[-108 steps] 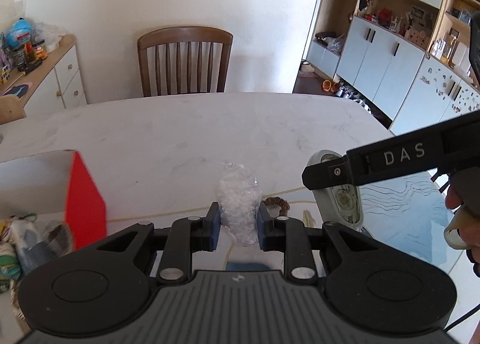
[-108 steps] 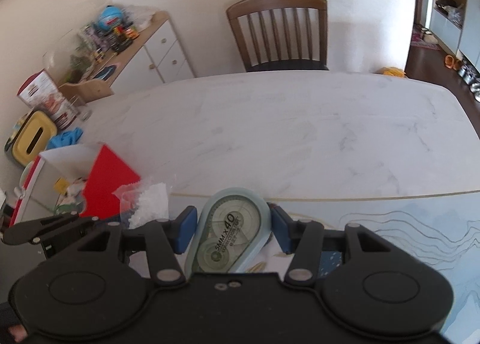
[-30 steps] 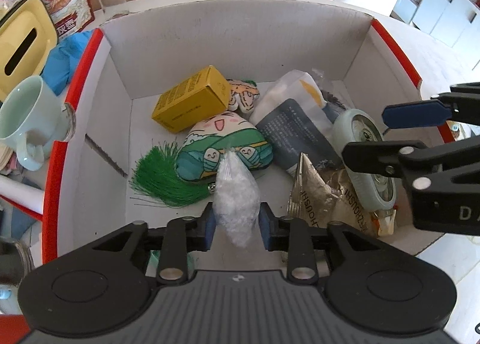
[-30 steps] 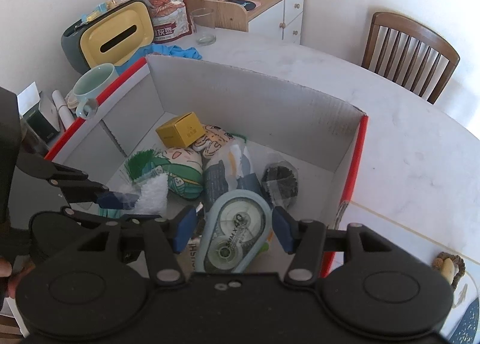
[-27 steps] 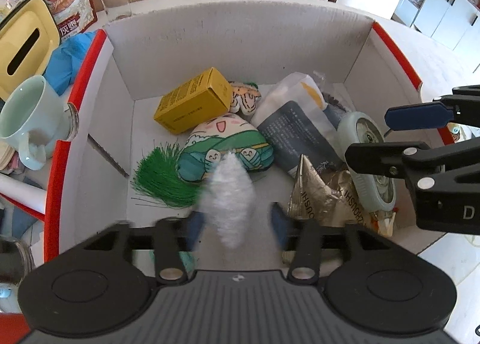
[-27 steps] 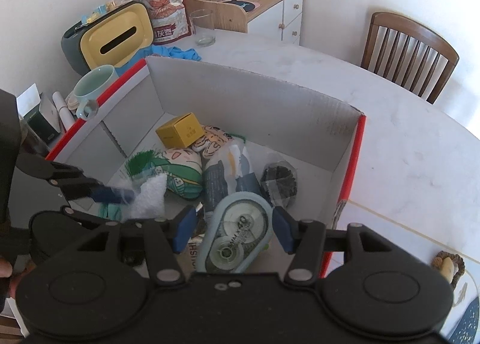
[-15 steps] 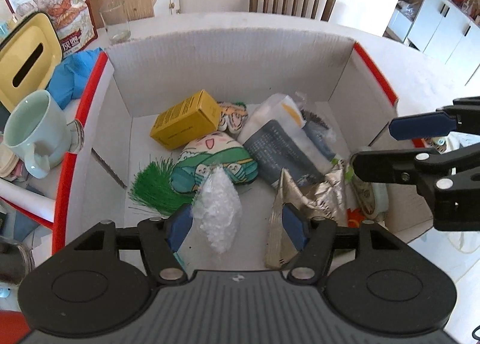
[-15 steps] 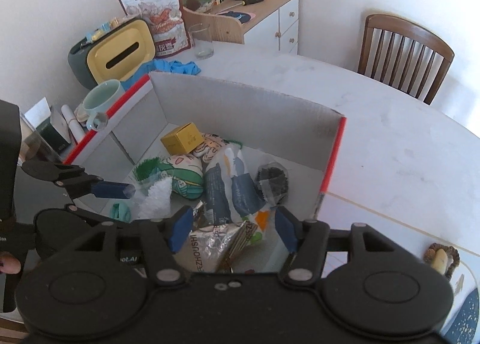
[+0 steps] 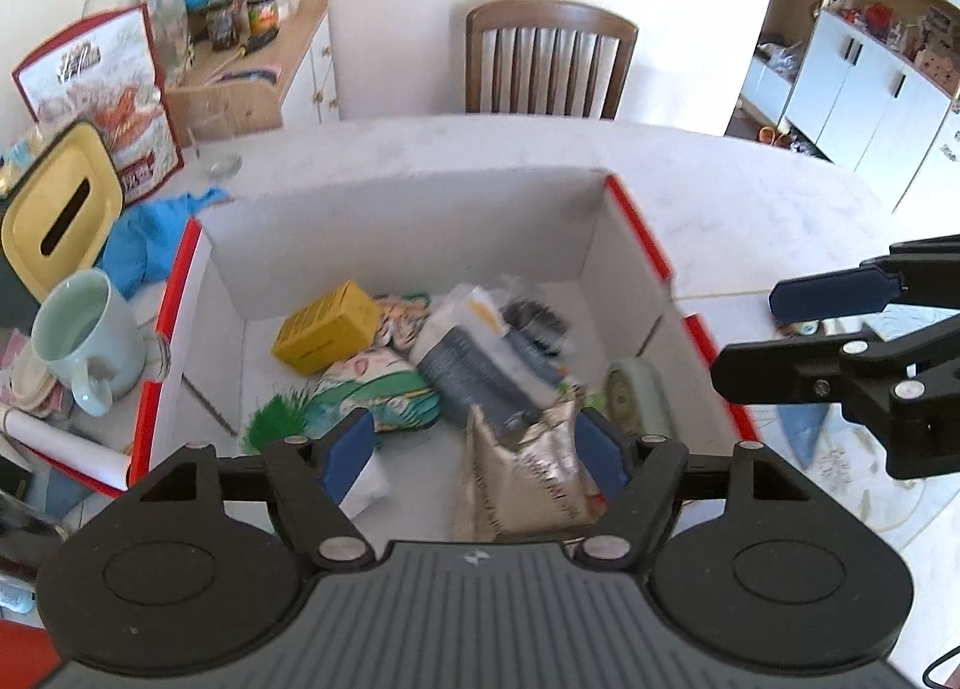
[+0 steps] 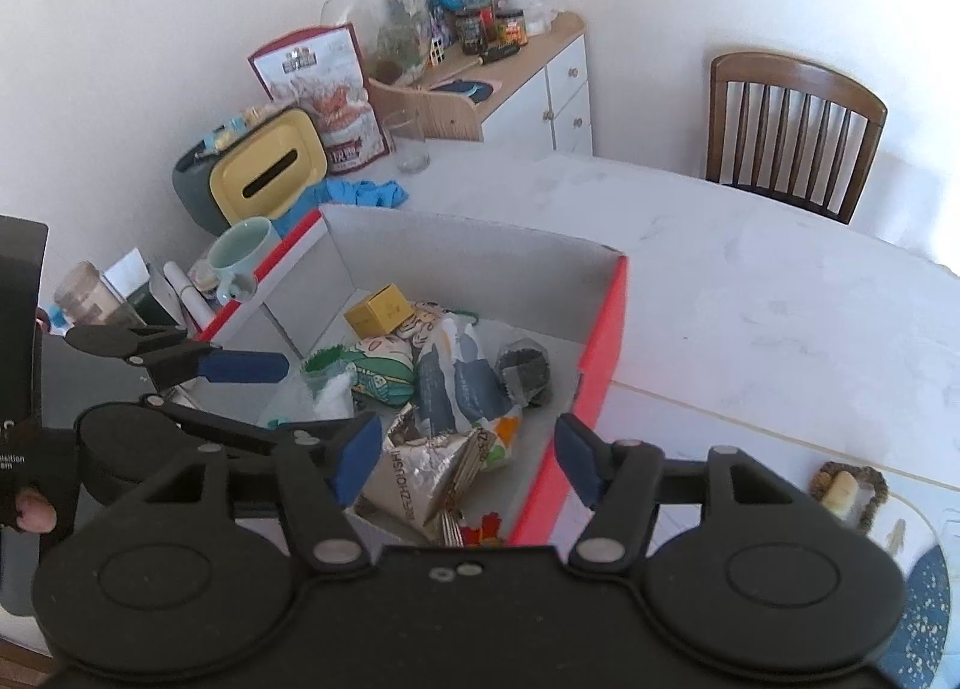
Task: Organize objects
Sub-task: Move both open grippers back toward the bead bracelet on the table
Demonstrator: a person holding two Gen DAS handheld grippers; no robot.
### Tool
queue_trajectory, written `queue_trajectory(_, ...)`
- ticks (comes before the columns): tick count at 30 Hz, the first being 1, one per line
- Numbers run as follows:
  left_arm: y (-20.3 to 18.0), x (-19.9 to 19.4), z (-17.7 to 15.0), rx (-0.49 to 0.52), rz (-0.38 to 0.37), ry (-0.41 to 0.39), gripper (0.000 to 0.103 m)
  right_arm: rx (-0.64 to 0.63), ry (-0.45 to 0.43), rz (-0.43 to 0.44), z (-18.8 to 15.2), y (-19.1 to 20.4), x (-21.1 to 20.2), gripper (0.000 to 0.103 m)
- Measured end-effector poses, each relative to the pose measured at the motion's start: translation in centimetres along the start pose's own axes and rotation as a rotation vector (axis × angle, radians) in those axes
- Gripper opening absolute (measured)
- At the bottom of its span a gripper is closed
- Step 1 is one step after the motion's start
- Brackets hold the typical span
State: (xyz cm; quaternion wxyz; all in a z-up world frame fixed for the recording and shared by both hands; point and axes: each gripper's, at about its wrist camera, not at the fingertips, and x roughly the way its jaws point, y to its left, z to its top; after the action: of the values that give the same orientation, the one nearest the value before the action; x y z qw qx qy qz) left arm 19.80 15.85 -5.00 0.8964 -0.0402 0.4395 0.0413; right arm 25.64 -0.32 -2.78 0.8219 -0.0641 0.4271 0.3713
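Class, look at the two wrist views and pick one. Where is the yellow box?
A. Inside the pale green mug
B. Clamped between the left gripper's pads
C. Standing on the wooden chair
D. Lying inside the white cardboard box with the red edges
D: the yellow box lies on the floor of the cardboard box, near its back wall, among the other items, with no gripper touching it.

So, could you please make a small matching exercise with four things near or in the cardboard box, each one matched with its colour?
Things:
1. mug
2. small carton
3. tassel
4. cloth

Colours:
a. green
b. blue
c. pale mint
d. yellow

Pairs: 1-c, 2-d, 3-a, 4-b
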Motion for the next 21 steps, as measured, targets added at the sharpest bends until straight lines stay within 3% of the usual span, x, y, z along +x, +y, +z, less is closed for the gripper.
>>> queue_trajectory(2,-0.8,-0.6,0.2,0.008,-0.004,-0.017,0.08,0.002,-0.016,-0.003,-0.4,-0.6,-1.1,0.074)
queue_trajectory(10,-4.8,-2.3,0.8,0.027,-0.017,-0.081,0.084,0.013,-0.082,-0.045,-2.3,-4.5,-5.3,0.085)
queue_trajectory(14,-7.1,-2.2,1.2,0.031,-0.025,-0.095,0.088,0.037,-0.114,-0.112,-3.4,-7.2,-7.0,0.095)
queue_trajectory(19,-9.9,-1.5,1.5,0.042,-0.039,-0.109,0.101,0.079,-0.114,-0.17,-4.8,-11.3,-8.2,0.097)
queue_trajectory(21,-11.2,-1.2,1.6,0.045,-0.052,-0.12,0.101,0.095,-0.107,-0.188,-5.3,-13.1,-8.5,0.097)
